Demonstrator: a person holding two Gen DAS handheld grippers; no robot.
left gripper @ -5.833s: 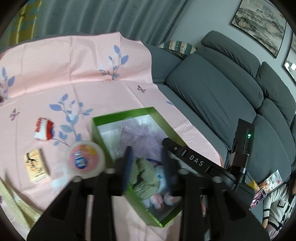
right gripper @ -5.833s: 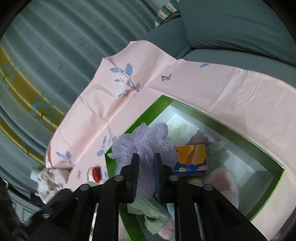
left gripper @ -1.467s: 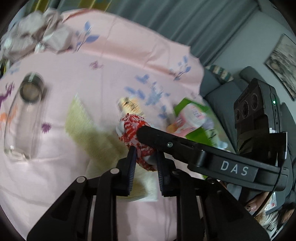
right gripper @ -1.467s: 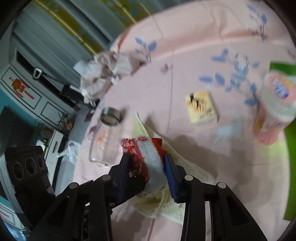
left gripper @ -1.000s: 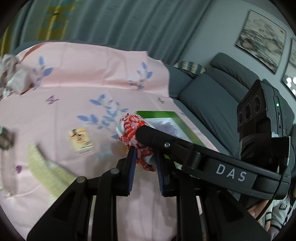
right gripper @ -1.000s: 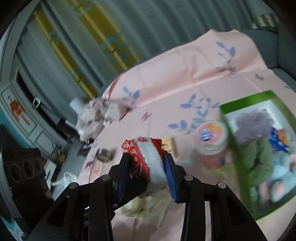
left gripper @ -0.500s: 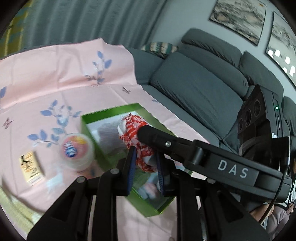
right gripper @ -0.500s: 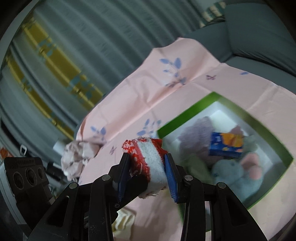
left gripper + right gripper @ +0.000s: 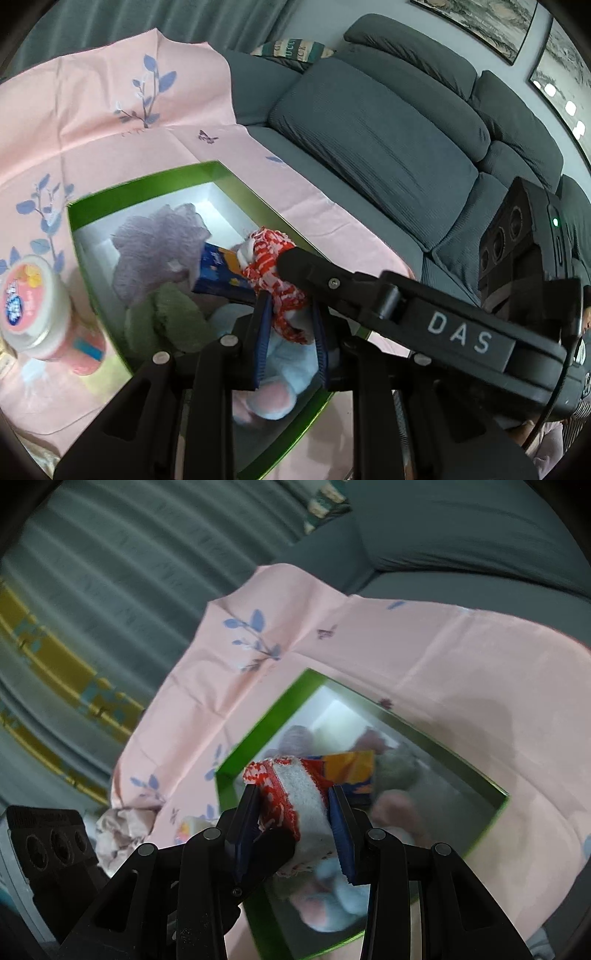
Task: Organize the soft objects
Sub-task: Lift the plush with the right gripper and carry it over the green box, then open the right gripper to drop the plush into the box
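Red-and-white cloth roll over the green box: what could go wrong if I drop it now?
Both hand-held grippers, left and right, clamp the red-and-white cloth roll; if only one lets go, it may swing instead of falling. It hangs above the blue packet near the green box wall, so it might roll off onto the pink cloth.

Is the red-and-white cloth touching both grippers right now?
Touching. In the right wrist view the right gripper pinches the red-and-white cloth; in the left wrist view the left gripper clamps it too.
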